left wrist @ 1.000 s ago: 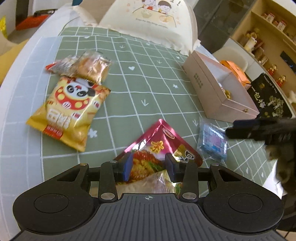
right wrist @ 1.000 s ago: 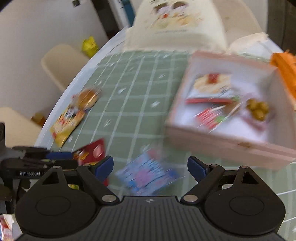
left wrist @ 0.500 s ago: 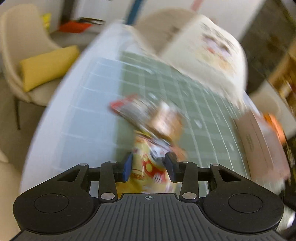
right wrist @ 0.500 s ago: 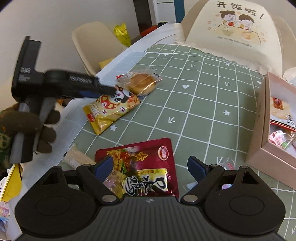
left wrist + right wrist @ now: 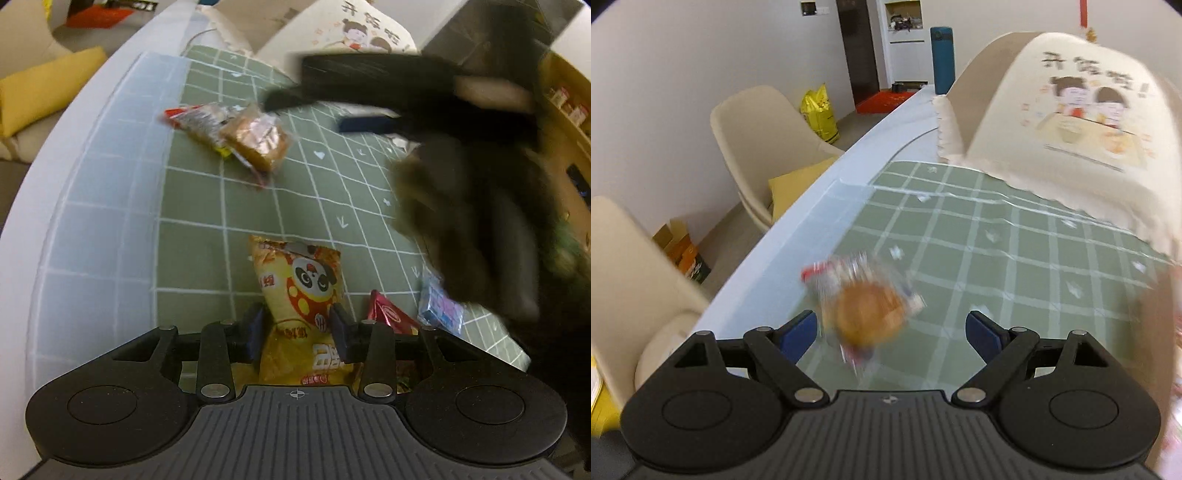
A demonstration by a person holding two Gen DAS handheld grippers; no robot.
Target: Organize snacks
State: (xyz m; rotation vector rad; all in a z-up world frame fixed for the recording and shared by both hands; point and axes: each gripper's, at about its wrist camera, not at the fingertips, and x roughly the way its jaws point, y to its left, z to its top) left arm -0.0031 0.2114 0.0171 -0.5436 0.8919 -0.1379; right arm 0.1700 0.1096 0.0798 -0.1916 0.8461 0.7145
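Observation:
A yellow panda snack bag (image 5: 299,291) lies on the green checked mat (image 5: 207,206). My left gripper (image 5: 297,332) is half open over it, a blue pad on either side of the bag's lower half. The pads do not visibly squeeze it. A clear-wrapped round cake (image 5: 866,314), blurred, sits between the wide-open fingers of my right gripper (image 5: 890,332). In the left wrist view the same cake (image 5: 258,138) lies on a red-ended packet (image 5: 195,118). The right gripper (image 5: 365,123) and its gloved hand (image 5: 480,221) show there as a dark blur to the cake's right.
A red snack bag (image 5: 388,317) and a blue-purple packet (image 5: 441,310) lie right of the panda bag. A cream cartoon-print cushion (image 5: 1071,122) sits at the mat's far end. Beige chairs (image 5: 768,147) stand off the table's left edge. A blurred pinkish box side (image 5: 1160,332) shows at the right.
My left gripper shifted from over the red bag to the yellow panda bag. My right gripper swept left, from the pink box and blue packet past the red bag to the wrapped cake.

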